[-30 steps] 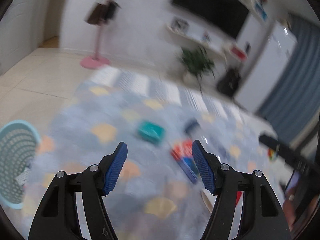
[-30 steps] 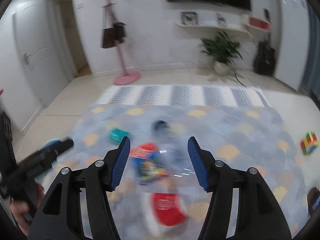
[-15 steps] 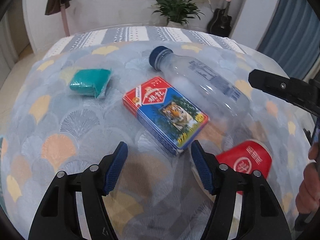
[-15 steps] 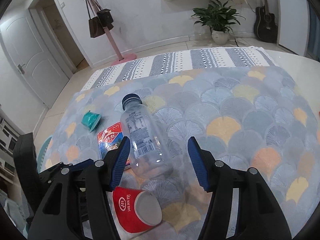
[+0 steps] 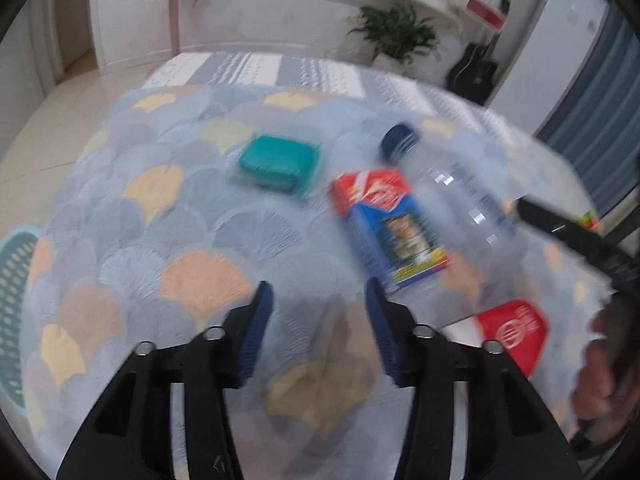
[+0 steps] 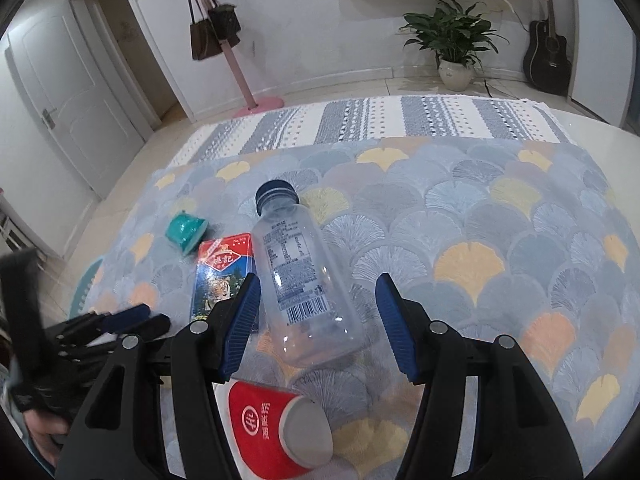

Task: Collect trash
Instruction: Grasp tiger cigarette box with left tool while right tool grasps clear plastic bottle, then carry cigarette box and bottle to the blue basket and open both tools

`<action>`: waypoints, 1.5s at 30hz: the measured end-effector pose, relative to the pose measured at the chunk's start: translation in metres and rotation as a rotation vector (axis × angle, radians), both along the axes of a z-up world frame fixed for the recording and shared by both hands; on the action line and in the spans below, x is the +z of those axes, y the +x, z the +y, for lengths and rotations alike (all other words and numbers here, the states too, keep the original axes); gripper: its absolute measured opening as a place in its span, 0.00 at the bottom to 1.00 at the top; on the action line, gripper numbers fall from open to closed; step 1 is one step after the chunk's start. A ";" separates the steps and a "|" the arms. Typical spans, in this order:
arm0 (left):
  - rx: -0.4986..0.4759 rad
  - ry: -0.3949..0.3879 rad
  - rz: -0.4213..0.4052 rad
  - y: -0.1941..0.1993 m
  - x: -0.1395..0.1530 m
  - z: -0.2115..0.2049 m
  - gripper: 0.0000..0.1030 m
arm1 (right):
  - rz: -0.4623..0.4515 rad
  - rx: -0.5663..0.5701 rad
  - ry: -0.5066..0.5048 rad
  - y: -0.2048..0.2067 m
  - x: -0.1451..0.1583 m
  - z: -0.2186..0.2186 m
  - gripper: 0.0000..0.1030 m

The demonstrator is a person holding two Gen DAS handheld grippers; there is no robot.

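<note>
Trash lies on a patterned rug [image 6: 472, 216]: a clear plastic bottle [image 6: 296, 276] with a dark blue cap, a red and blue tiger box [image 6: 220, 276], a teal packet [image 6: 186, 230] and a red paper cup [image 6: 276, 424]. My right gripper [image 6: 318, 304] is open, its fingers either side of the bottle's lower half. My left gripper [image 5: 320, 312] is open and empty over bare rug, near the box [image 5: 392, 224], with the teal packet [image 5: 276, 162], bottle [image 5: 452, 188] and cup [image 5: 512, 332] beyond and to the right.
A light blue mesh basket [image 5: 16, 304] stands at the rug's left edge. A coat stand [image 6: 240, 52], a potted plant [image 6: 452, 44] and a guitar [image 6: 548, 56] stand by the far wall. A white door [image 6: 68, 92] is at the left.
The left view has swung left and blurred, so the box now lies to the right of its fingers. The right gripper has moved closer around the bottle.
</note>
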State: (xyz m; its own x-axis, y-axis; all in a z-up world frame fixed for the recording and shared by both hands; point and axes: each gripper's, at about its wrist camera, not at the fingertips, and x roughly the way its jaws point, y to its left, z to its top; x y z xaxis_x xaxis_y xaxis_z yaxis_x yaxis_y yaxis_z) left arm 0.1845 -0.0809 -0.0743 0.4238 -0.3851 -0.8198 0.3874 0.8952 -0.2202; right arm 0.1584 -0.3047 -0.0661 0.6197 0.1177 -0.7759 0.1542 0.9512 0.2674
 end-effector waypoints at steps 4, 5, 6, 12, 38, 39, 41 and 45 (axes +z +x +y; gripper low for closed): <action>-0.010 -0.079 0.018 0.000 0.000 -0.011 0.58 | 0.040 0.060 -0.035 0.017 -0.007 0.014 0.63; -0.006 -0.084 0.020 0.000 -0.001 -0.013 0.58 | 0.052 0.072 -0.059 0.021 -0.010 0.019 0.63; -0.001 -0.088 0.025 -0.001 -0.002 -0.014 0.58 | 0.065 0.070 -0.087 0.025 -0.014 0.022 0.62; -0.009 -0.097 0.027 0.004 -0.002 -0.020 0.65 | 0.075 0.025 -0.057 0.023 -0.025 0.009 0.54; 0.044 0.057 -0.020 0.020 0.003 -0.037 0.60 | 0.081 -0.073 -0.130 -0.007 -0.022 -0.024 0.53; 0.058 0.037 -0.026 0.019 0.008 -0.026 0.60 | 0.064 -0.073 -0.109 -0.007 -0.017 -0.022 0.52; 0.102 -0.003 -0.037 0.018 0.021 -0.001 0.60 | 0.032 -0.069 -0.075 -0.006 -0.006 -0.018 0.51; 0.188 -0.092 -0.091 0.017 0.053 0.056 0.60 | -0.043 -0.025 -0.043 -0.002 0.029 0.006 0.48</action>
State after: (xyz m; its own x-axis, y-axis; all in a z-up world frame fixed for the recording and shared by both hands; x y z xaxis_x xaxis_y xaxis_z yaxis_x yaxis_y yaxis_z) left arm 0.2017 -0.0246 -0.0217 0.5655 -0.3640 -0.7401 0.2376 0.9312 -0.2764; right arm 0.1561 -0.2984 -0.0370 0.6547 0.0690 -0.7527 0.1675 0.9578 0.2336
